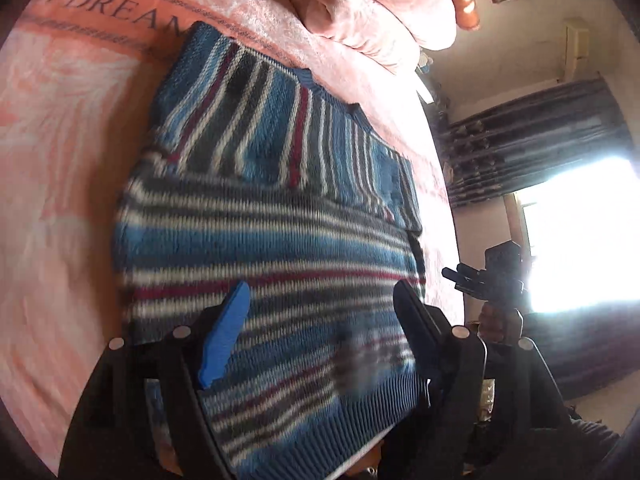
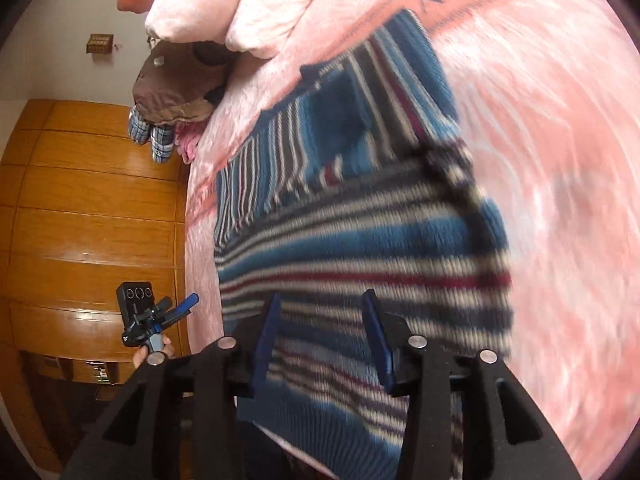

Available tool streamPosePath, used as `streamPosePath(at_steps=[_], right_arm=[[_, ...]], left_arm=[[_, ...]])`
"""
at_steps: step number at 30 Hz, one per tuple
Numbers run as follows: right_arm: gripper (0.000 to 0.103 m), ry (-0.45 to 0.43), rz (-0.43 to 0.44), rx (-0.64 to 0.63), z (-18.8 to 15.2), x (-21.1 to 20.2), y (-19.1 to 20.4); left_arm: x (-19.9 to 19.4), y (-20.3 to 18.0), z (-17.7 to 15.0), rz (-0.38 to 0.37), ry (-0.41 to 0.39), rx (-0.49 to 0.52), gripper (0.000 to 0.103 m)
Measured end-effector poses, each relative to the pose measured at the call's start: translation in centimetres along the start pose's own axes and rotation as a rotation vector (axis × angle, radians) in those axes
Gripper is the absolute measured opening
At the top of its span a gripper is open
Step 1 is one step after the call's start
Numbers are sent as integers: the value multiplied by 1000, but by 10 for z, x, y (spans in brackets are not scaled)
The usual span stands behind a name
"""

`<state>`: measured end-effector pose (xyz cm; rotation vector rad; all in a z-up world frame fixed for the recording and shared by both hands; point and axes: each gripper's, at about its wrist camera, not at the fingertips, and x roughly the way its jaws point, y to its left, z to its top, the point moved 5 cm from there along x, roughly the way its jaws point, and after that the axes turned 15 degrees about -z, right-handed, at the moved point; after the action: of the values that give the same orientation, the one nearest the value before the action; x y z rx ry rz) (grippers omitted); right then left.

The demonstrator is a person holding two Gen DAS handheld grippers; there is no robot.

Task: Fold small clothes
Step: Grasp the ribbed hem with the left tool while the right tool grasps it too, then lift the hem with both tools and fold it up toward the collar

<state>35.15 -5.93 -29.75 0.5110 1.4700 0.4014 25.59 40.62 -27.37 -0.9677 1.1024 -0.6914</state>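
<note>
My striped sweater (image 1: pixel 272 216) lies on the bed, straight ahead of both my grippers and running away from me: ribbed hem nearest, upper part farthest, toward the lettered band of the pink blanket (image 1: pixel 60 160). That long axis lines up roughly with my line of reach. The sleeves already look folded in across the chest, their stripes running crosswise to the body's, so I judge the next fold would carry the hem up toward the collar.

My left gripper (image 1: pixel 320 320) hangs over the hem end with its jaws spread wide, nothing between them but the knit below; whether the tips touch the fabric I cannot tell, since the view is blurred. My right gripper (image 2: pixel 324 340) sits over the same hem end, jaws also apart, though set narrower, and likewise pinching nothing that I can make out. Both are about equally near the hem, one toward each corner, which suits a two-handed lift.

The blanket is plush and soft, so the sweater may drag or bunch when pulled. Rolled pink bedding (image 2: pixel 224 8) is heaped beyond the sweater. To one side stand wooden wardrobe doors (image 2: pixel 88 200); to the other a bright window (image 1: pixel 580 232) with a dark curtain (image 1: pixel 532 140).
</note>
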Motion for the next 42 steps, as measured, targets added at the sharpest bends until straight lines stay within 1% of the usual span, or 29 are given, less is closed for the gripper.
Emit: streamPosePath(at_steps=[2, 5, 6, 9, 10, 12, 13, 14, 16, 18, 21, 24, 25, 26, 27, 28, 29, 31, 36, 42], right_arm=[[49, 33, -3, 37, -50, -9, -19], [52, 73, -14, 119, -119, -13, -49], [52, 92, -19, 139, -137, -12, -54], [52, 83, -23, 189, -174, -11, -65], [52, 79, -24, 203, -181, -11, -67], [52, 63, -26, 214, -191, -12, -68], [52, 56, -37, 213, -194, -12, -68], [52, 55, -51, 214, -196, -10, -68], [53, 68, -57, 224, -203, -3, -68], [53, 76, -70, 224, -208, 4, -67], [53, 80, -75, 249, -213, 13, -67], [53, 82, -69, 264, -214, 21, -66], [53, 87, -71, 265, -215, 24, -65], [53, 85, -73, 269, -215, 26, -65], [53, 77, -76, 271, -216, 27, -65], [38, 69, -81, 270, -217, 27, -65], [15, 65, -81, 262, -218, 27, -64], [9, 37, -78, 244, -220, 21, -62], [7, -50, -7, 207, -219, -11, -50], [7, -122, 41, 148, -206, -45, -22]], left_arm=[[-24, 1, -46, -14, 5, -43, 77], [-40, 13, -102, 18, 20, -113, 79], [-41, 20, -118, 23, 28, -153, 79], [-36, 34, -150, 15, 39, -225, 79], [-32, 38, -157, 14, 43, -246, 79], [-25, 49, -168, 54, 53, -283, 79], [-22, 52, -170, 60, 49, -295, 79], [-17, 54, -172, 51, 50, -307, 79], [-5, 59, -178, 9, 70, -354, 79], [5, 64, -185, 14, 83, -391, 79], [13, 63, -191, 13, 85, -394, 79], [14, 66, -192, -6, 53, -410, 76], [14, 68, -194, -17, 46, -419, 66], [14, 70, -195, -22, 42, -432, 44], [14, 73, -196, -16, 34, -442, 32], [12, 74, -197, -7, 23, -447, 13], [10, 75, -198, -8, 9, -450, 9], [3, 71, -199, -30, -27, -441, 8], [-21, 40, -195, -107, -111, -370, 7], [-40, 2, -178, -165, -162, -304, 7]])
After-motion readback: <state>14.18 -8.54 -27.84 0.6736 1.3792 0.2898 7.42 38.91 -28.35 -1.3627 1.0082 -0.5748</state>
